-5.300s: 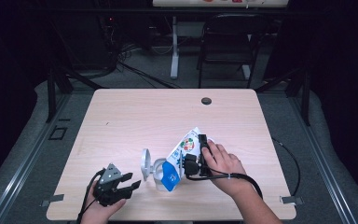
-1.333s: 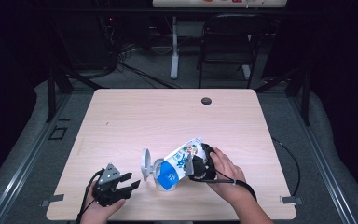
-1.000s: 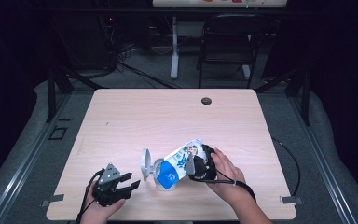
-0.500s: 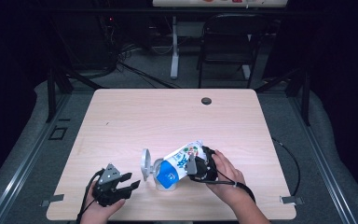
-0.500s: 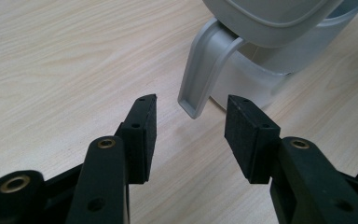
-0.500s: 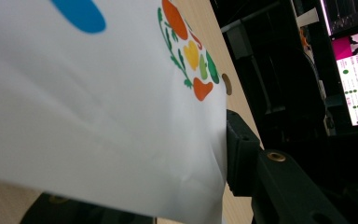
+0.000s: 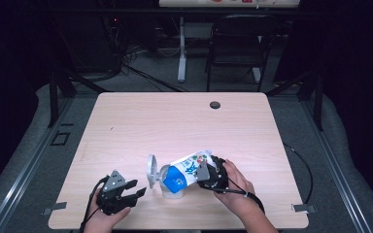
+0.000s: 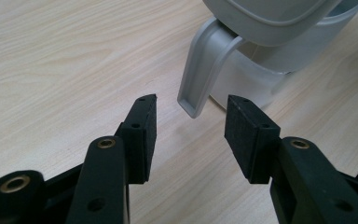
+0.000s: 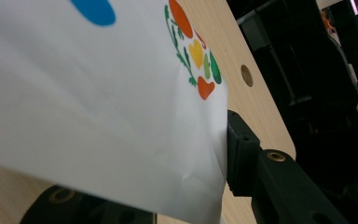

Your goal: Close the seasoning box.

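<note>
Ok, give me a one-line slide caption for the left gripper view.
Open left gripper aimed at the handle of a grey lidded container on the wooden table.

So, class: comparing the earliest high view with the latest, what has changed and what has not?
The right gripper, shut on the carton, has tipped it from slanting upward to lying low, its blue end over the grey jug. The left gripper stays open beside the jug, which has not moved.

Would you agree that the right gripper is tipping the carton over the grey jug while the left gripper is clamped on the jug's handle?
Not quite: the left gripper is open, its jaws apart short of the jug's handle, as the left gripper view shows. The right gripper does tip the carton over the grey jug.
</note>
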`<state>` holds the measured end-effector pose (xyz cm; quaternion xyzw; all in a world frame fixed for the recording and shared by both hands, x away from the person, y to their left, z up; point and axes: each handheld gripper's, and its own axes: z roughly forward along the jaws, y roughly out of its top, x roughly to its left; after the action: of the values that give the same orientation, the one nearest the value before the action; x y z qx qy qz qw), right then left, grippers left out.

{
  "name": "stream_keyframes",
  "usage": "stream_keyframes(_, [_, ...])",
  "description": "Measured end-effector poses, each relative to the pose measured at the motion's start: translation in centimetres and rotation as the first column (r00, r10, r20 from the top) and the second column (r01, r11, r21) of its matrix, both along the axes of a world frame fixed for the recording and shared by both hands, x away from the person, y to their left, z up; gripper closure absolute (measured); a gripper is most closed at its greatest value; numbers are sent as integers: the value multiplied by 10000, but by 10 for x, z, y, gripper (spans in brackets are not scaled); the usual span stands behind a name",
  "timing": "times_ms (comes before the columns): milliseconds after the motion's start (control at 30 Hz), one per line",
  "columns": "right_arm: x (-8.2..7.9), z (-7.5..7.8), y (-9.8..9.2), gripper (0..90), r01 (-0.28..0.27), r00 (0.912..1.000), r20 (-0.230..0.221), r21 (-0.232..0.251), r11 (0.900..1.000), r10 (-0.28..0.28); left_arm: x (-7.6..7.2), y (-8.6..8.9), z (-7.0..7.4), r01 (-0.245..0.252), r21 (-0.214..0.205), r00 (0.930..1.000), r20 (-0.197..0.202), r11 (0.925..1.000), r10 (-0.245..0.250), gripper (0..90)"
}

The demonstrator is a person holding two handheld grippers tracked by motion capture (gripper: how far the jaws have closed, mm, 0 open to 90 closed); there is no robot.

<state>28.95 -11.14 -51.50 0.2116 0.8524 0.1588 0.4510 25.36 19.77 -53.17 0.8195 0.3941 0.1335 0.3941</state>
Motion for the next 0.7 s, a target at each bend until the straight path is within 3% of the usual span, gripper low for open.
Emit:
stream_keyframes(33, [-1,1,0,689,103,9999,-104,-101,9999,-105,0,-1,0,-23,34,10000,-4,10000,23,545])
stream_keyframes(300, [-1,-7,-3,686,315,9978,-618,1017,9943,-253,0,0,0,-57,-61,10000,28,10000,57,545])
stream_keyframes(533, [0,-11,-5,686,460,9938,-1063,1370,9895,-315,0,0,-1,-65,-44,10000,12,10000,65,545])
stream_keyframes(700, [2,-13,-7,687,652,9891,-1419,1919,9792,-381,0,1,-1,-65,-28,10000,33,10000,65,545])
